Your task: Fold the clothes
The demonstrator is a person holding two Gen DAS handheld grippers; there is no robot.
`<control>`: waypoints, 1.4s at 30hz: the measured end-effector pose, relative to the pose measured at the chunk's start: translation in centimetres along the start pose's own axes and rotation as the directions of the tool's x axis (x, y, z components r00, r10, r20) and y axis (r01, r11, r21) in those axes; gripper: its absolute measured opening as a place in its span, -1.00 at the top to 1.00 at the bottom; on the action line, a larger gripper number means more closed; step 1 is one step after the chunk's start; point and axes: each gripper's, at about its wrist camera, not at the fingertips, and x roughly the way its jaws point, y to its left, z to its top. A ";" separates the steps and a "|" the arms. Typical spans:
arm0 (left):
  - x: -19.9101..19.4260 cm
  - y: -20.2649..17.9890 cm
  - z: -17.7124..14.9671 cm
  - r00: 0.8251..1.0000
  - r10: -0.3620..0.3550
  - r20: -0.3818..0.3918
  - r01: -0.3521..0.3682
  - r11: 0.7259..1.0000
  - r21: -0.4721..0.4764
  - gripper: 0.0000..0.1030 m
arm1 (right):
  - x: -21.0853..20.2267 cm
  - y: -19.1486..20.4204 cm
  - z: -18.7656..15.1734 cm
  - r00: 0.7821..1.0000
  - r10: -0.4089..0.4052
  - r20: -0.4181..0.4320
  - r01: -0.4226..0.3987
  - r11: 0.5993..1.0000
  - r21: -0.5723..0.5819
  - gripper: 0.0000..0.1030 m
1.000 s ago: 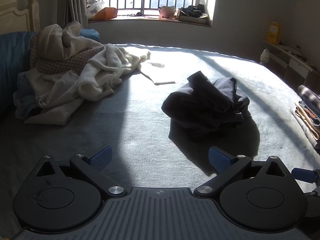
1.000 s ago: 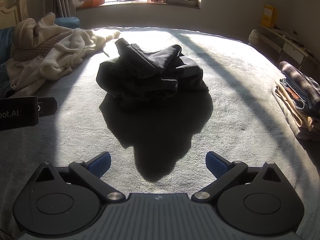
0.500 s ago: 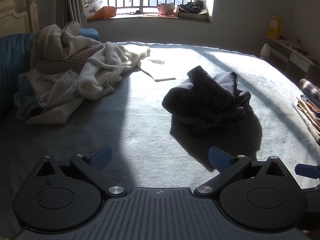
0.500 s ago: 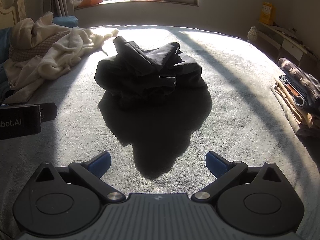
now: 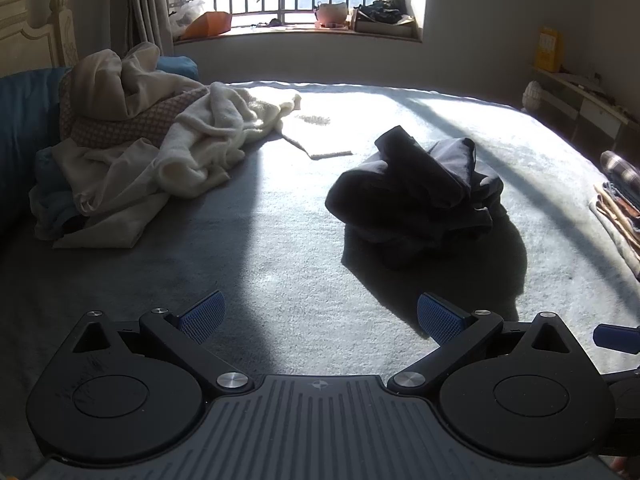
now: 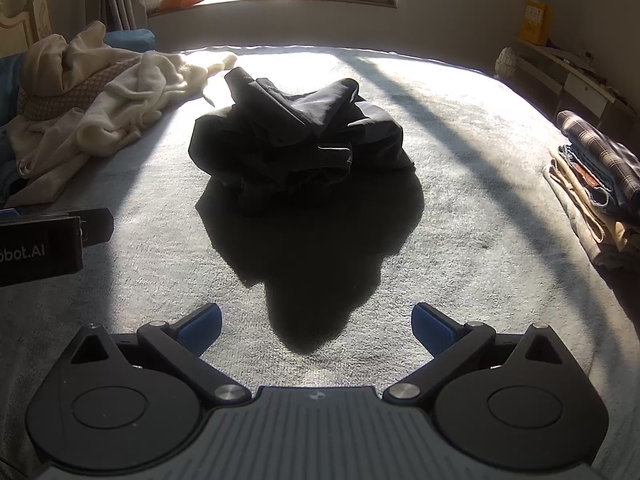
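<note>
A crumpled dark garment lies in a heap in the middle of the grey bed cover, partly in sunlight. My left gripper is open and empty, hovering well short of the garment, which sits ahead and to its right. My right gripper is also open and empty, pointed straight at the garment, with the garment's long shadow between them. The left gripper's body shows at the left edge of the right wrist view.
A pile of cream and checked clothes lies at the left by a blue pillow. A stack of folded clothes sits at the bed's right edge. A window sill and low shelf lie beyond.
Both grippers have tilted or drifted slightly, so the dark garment sits a little lower and nearer in both views. Both stay open; the garment has not moved.
</note>
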 end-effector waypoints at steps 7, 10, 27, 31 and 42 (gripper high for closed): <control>0.0 0.0 -0.1 1.000 0.004 -0.001 -0.004 1.000 0.001 -1.00 | 0.0 0.0 0.0 1.000 -0.001 0.000 0.001 1.000 0.001 -1.00; 0.2 0.0 -0.2 1.000 0.006 -0.004 -0.006 1.000 0.002 -1.00 | 0.0 0.0 0.0 1.000 -0.003 0.000 0.003 1.000 0.002 -1.00; 3.6 1.2 -1.3 0.996 -0.086 -0.039 0.084 0.995 -0.044 -1.00 | 2.2 -0.4 0.1 0.999 0.008 -0.052 -0.008 1.000 0.004 -1.00; 4.8 1.6 -1.6 0.991 -0.123 -0.048 0.120 0.991 -0.064 -1.00 | 2.7 -0.8 0.6 0.998 0.053 -0.020 -0.053 0.999 -0.003 -1.00; 9.8 3.1 -1.6 0.970 -0.232 -0.067 0.218 0.961 -0.173 -1.00 | 5.4 -3.3 4.0 0.985 0.106 0.137 -0.095 0.992 -0.083 -1.00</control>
